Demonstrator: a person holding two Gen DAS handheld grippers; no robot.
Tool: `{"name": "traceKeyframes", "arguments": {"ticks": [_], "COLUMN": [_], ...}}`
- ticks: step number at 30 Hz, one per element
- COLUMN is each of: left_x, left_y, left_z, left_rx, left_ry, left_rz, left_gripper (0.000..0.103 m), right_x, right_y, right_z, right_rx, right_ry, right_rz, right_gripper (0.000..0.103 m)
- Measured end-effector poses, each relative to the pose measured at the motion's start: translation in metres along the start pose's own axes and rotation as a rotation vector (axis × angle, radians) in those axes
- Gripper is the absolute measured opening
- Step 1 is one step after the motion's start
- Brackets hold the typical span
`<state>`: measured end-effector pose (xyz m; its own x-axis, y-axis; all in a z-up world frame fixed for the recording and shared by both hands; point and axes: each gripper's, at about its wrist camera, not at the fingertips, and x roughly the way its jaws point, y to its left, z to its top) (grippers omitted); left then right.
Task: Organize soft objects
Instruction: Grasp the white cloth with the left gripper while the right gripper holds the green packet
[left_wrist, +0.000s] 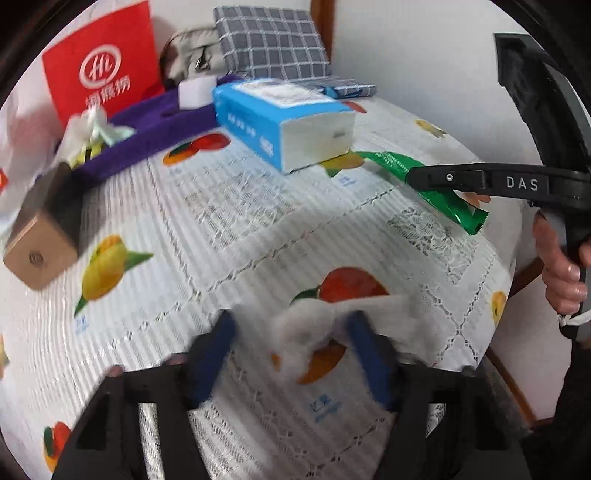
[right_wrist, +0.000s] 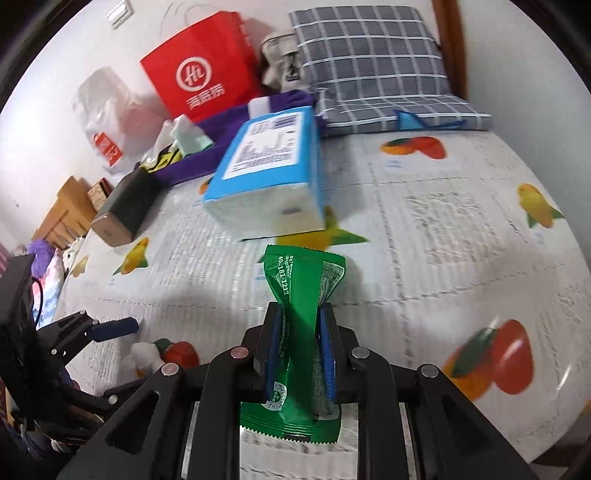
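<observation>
My right gripper (right_wrist: 300, 321) is shut on a green foil packet (right_wrist: 303, 295) and holds it just above the fruit-print tablecloth (right_wrist: 424, 258), in front of a blue tissue pack (right_wrist: 269, 173). The left wrist view shows that packet (left_wrist: 443, 192) pinched in the right gripper (left_wrist: 413, 175). My left gripper (left_wrist: 291, 325) is open around a white cotton wad (left_wrist: 306, 325) lying on the cloth; its blue pads stand on either side. The wad also shows in the right wrist view (right_wrist: 146, 354), beside the left gripper (right_wrist: 127, 334).
A purple towel (left_wrist: 155, 129) lies behind the blue tissue pack (left_wrist: 284, 125), with crumpled tissue (left_wrist: 92, 129) on it. A red paper bag (left_wrist: 103, 62), a checked cushion (left_wrist: 273, 44) and a tan box (left_wrist: 44, 240) stand around the cloth's far and left sides.
</observation>
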<state>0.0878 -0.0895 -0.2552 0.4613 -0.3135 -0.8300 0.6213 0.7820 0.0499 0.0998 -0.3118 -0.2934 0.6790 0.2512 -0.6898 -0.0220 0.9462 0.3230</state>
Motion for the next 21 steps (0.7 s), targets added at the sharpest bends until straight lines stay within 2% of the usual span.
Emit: {"name": "traceKeyframes", "arguments": {"ticks": [3, 8, 16, 21], "left_x": [-0.002, -0.006, -0.028, -0.04], "left_y": [0.007, 0.037, 0.106, 0.129], "left_z": [0.005, -0.001, -0.031, -0.042], "left_rx": [-0.051, -0.157, -0.355, -0.439], "left_ry": [0.017, 0.038, 0.077, 0.07], "left_rz": [0.01, 0.079, 0.202, 0.215], "left_gripper": [0.027, 0.026, 0.026, 0.026], "right_x": [0.0, 0.007, 0.025, 0.02], "right_y": [-0.003, 0.011, 0.039, 0.049], "right_z": [-0.002, -0.007, -0.015, -0.01], "right_rx": [0.009, -0.034, -0.097, -0.122], "right_ry": [0.003, 0.024, 0.051, 0.046], "right_rz": [0.009, 0.03, 0.034, 0.036], "right_gripper": [0.02, 0.02, 0.021, 0.02]}}
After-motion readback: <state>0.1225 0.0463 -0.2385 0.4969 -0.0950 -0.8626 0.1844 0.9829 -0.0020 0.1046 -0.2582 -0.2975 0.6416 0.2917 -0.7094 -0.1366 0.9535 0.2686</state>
